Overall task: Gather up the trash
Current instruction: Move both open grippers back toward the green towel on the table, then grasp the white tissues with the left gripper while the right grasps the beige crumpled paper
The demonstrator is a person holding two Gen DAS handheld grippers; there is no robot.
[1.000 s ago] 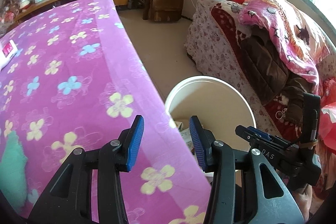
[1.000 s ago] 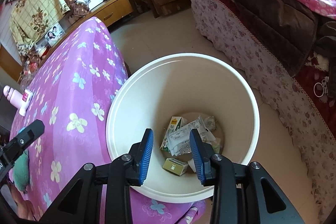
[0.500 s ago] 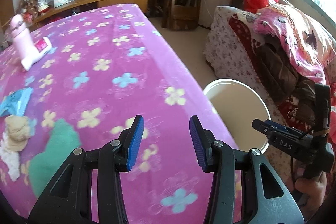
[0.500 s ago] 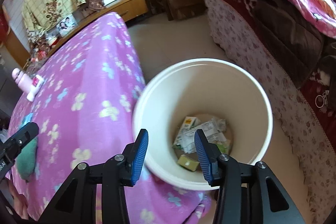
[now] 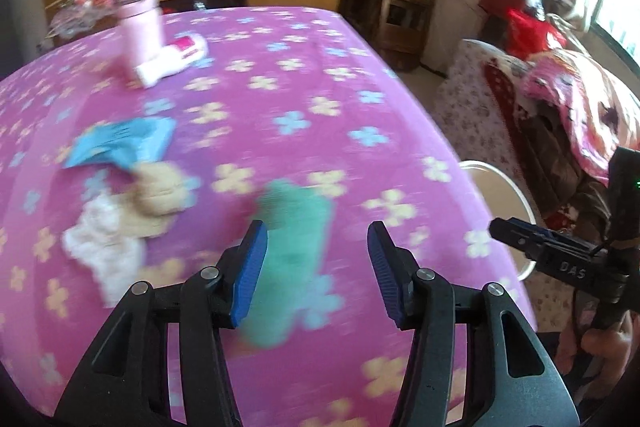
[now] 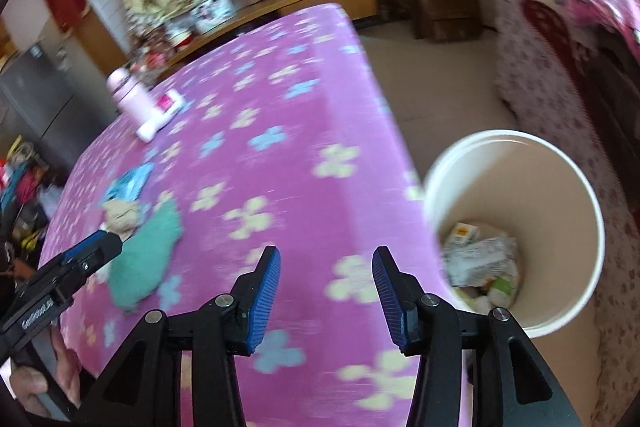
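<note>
Trash lies loose on the pink flowered bench (image 5: 304, 99): four pieces, all blurred. A green piece (image 5: 294, 227) sits just past the left gripper (image 5: 316, 269), partly between its blue pads, its long axis running away from the camera and leaning a little left. Its jaws stand spread, have just been opening, and pinch nothing. Left of the green piece, a tan crumpled wad (image 5: 158, 193) touches a white crumpled wad (image 5: 106, 245) below it. A blue wrapper (image 5: 122, 143) lies beyond them, its long axis across the view, touching the tan wad.

The right gripper (image 6: 324, 293) hangs over bare cloth near the bench edge. Its jaws are also spread and empty, and have just been opening. From the right wrist view the green piece (image 6: 146, 255) points up and right, toward the far bench corner.

Farther off stand one pink bottle (image 5: 140, 23), upright, and one white-and-pink tube (image 5: 174, 61) lying against its base.

One white bin (image 6: 520, 239) stands on the floor beside the bench's right edge, holding cartons and wrappers (image 6: 478, 255); their count is unclear.
</note>
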